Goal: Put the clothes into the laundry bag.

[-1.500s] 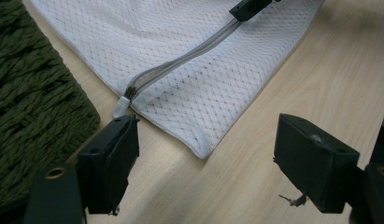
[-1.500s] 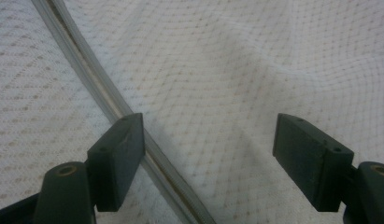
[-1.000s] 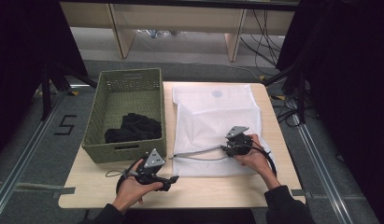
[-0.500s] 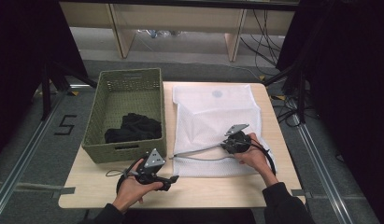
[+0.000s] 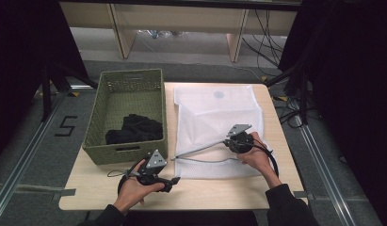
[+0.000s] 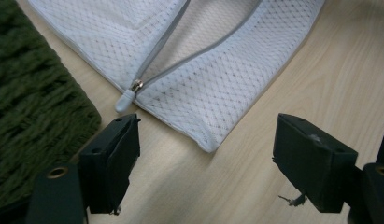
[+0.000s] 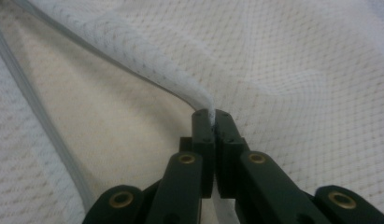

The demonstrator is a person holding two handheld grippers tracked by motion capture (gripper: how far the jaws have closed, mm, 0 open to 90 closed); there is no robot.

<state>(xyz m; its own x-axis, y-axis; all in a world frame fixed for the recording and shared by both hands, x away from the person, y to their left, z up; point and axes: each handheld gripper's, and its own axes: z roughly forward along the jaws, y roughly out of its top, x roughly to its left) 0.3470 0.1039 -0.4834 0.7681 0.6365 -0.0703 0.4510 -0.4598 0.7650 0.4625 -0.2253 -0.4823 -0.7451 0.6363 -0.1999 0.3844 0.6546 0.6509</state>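
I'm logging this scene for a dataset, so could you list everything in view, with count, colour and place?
Table: one, light wood, centre.
Basket: one, olive green, table's left side.
Dark cloth: one bundle, black, inside the basket.
Mesh laundry bag: one, white, table's right side, zip open.
Zip pull: one, white with a metal end, at the bag's near-left corner.
Left claw: one, black, open, near the bag's corner.
Right claw: one, black, shut on the bag's upper zip edge.
Hands: two, at the near edge.
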